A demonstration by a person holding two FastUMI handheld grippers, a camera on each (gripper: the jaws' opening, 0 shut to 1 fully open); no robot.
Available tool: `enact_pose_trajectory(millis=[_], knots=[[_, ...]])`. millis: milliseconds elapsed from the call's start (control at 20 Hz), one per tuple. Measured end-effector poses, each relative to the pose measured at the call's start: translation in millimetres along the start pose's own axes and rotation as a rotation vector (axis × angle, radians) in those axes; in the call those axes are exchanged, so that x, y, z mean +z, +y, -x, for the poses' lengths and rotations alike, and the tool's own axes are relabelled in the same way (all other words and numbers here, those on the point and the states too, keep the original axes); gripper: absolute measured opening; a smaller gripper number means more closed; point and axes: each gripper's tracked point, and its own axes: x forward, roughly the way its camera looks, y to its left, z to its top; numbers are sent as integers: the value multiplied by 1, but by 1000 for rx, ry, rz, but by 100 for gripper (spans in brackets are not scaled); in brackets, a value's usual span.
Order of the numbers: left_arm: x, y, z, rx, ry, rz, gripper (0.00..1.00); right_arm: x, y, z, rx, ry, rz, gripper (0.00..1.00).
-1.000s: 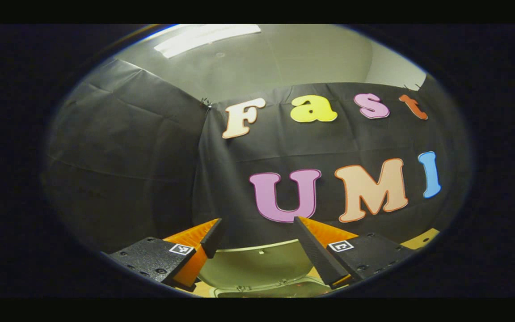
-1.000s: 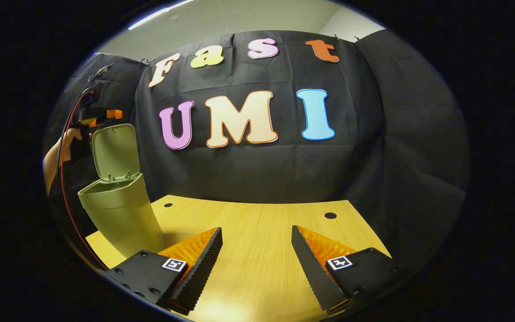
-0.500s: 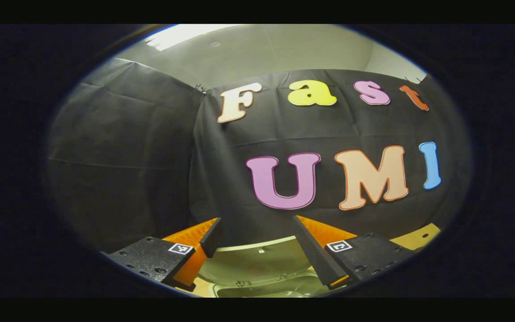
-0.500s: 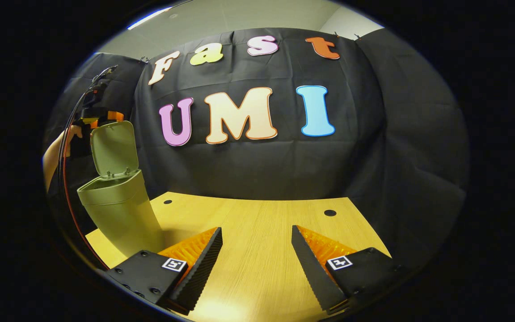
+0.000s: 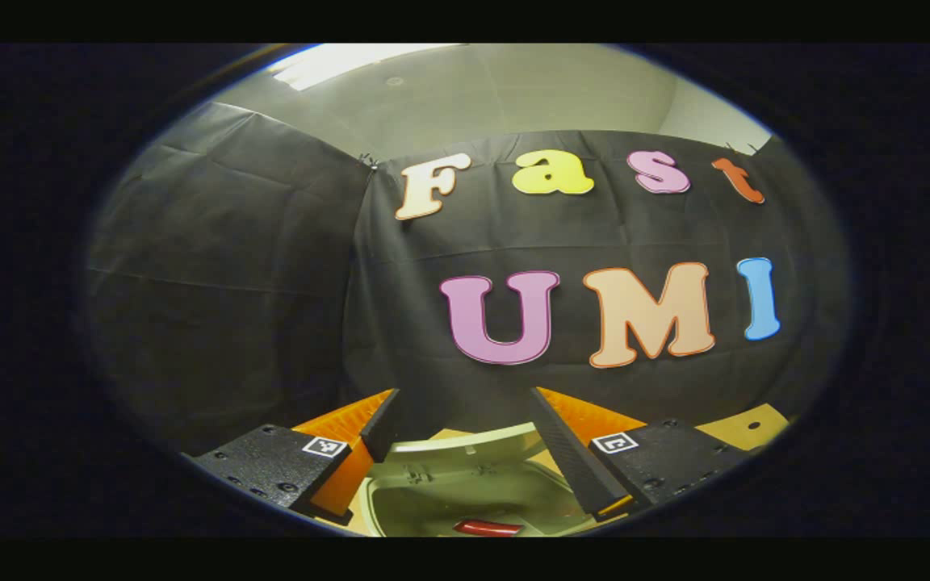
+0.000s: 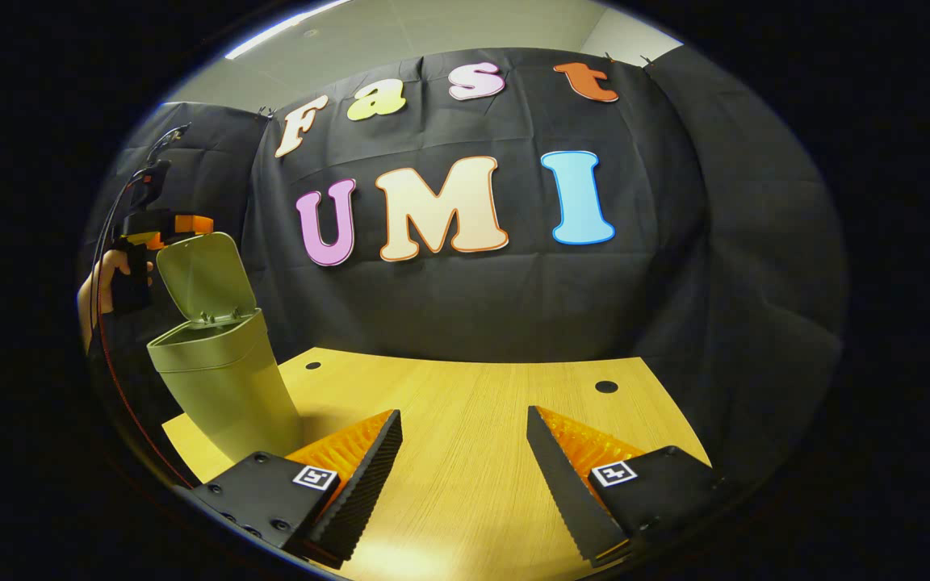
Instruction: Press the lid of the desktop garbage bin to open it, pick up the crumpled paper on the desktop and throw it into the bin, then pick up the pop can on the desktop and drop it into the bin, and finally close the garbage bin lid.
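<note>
The left gripper (image 5: 465,420) hangs open just above the raised lid (image 6: 205,278) of the garbage bin (image 6: 223,387). The pop can (image 5: 488,528) lies inside. The right gripper (image 6: 465,452) is open over the table (image 6: 465,403).

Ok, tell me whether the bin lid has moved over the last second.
Yes. In the right gripper view the lid has tipped forward over the bin, its top edge lower against the wall cloth; the left tongs sit behind it.

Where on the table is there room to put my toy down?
The wooden table is bare from the bin on its left across to the black cloth wall behind and right, including the patch under the open right gripper. It is crowded by the bin, where the left gripper sits at the raised lid.
</note>
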Motion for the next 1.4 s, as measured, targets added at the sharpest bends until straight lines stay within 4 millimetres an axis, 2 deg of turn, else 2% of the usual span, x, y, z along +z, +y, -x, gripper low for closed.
enact_pose_trajectory(millis=[250, 600, 700, 950, 1000, 1050, 1100, 1150, 1200, 1300, 1350, 1400], knots=[[-25, -13, 31, -33, 28, -2, 94, -3, 4, -2, 20, 9, 25, 99], [-96, -23, 52, -54, 186, 27, 94, -9, 8, -4, 34, 25, 50, 99], [-110, -25, 55, -60, 213, 27, 94, -11, 7, -5, 33, 33, 55, 99], [-133, -29, 59, -69, 265, 33, 93, -17, 8, -10, 25, 51, 67, 99], [-137, -31, 61, -71, 269, 28, 98, -17, 8, -10, 26, 52, 68, 98], [-139, -31, 62, -73, 271, 24, 93, -17, 9, -11, 26, 52, 69, 99], [-141, -32, 62, -78, 270, 26, 98, -17, 10, -12, 28, 49, 71, 99], [-143, -33, 63, -81, 272, 29, 94, -18, 12, -13, 30, 49, 75, 98], [-150, -33, 64, -83, 287, 39, 94, -19, 14, -14, 32, 52, 81, 99], [-149, -33, 65, -68, 277, 65, 95, -23, 16, -16, 35, 62, 95, 99], [-155, -36, 66, -62, 293, 31, 93, -25, 18, -17, 35, 68, 99, 99], [-155, -37, 68, -56, 261, -18, 97, -26, 19, -18, 38, 72, 98, 98]])
